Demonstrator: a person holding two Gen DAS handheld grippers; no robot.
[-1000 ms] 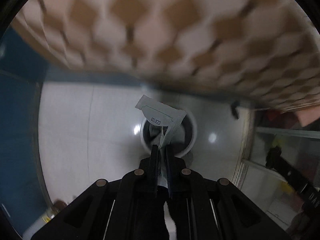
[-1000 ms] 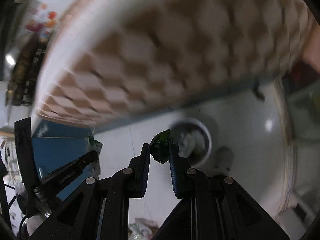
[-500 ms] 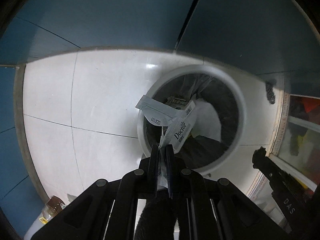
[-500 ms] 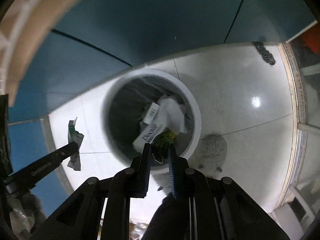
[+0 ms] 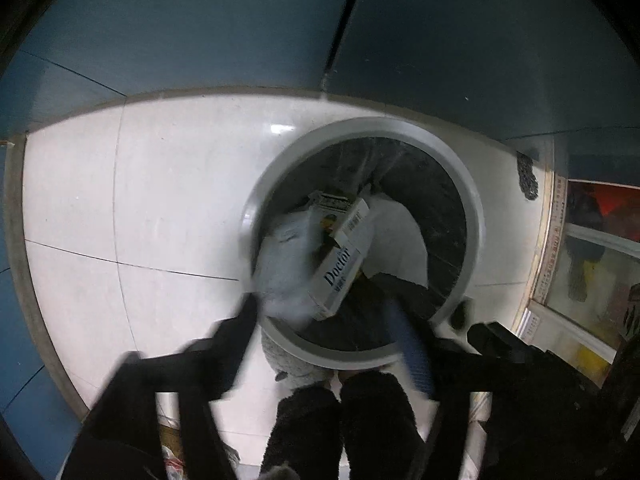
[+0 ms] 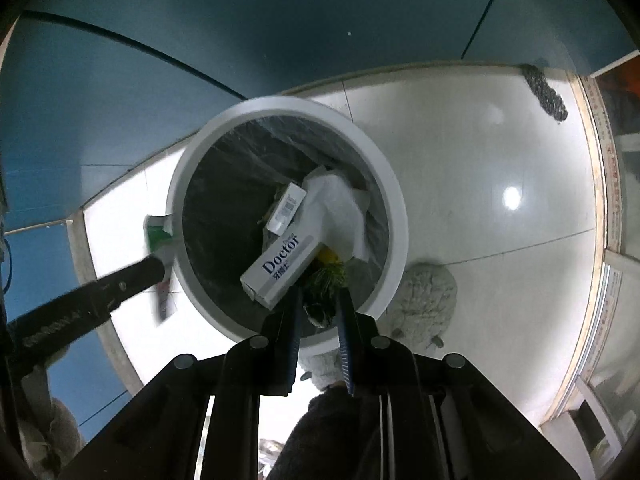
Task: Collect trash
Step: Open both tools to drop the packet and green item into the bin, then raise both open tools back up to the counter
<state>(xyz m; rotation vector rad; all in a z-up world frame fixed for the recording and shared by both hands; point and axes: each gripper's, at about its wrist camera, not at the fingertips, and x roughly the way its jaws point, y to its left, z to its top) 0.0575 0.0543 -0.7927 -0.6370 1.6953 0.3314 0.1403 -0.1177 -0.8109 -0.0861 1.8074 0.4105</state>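
Against the blue panels [image 5: 180,32] on the left, a white tiled floor [image 5: 160,200] is seen, and on it a round white bin [image 5: 474,216] with a black liner is stood, close to the panels on the far side.

At the left side of the bin the left gripper [image 5: 320,306] is pointed steeply down. Its jaws have just been opening and are shown wide apart and blurred, one finger outside the bin's near-left rim and the other over the liner. A pale wrapper [image 5: 284,276], also blurred, is seen between them, close to the left finger and over the rim; no pad is pressed on it. In the right wrist view the same wrapper is shown with green print, just beside the tip of that gripper's finger, at the outer left wall of the bin.

Inside the bin a white box [image 6: 280,268] printed "Doctor" is leaned against the near wall, with a small barcoded pack [image 6: 288,206] farther in and a crumpled white sheet [image 6: 336,208] to the right of both.

Right of the box, above the near rim, the right gripper [image 6: 320,292] is held with its fingers narrow, and a dark green crumpled wad [image 6: 326,280] is clamped between the blue pads.

Just right of the bin a grey fluffy slipper [image 6: 428,300] is seen against its wall. At the far right a dark scrap [image 6: 546,92] is lain on the tiles beside a pale threshold strip [image 6: 596,184].
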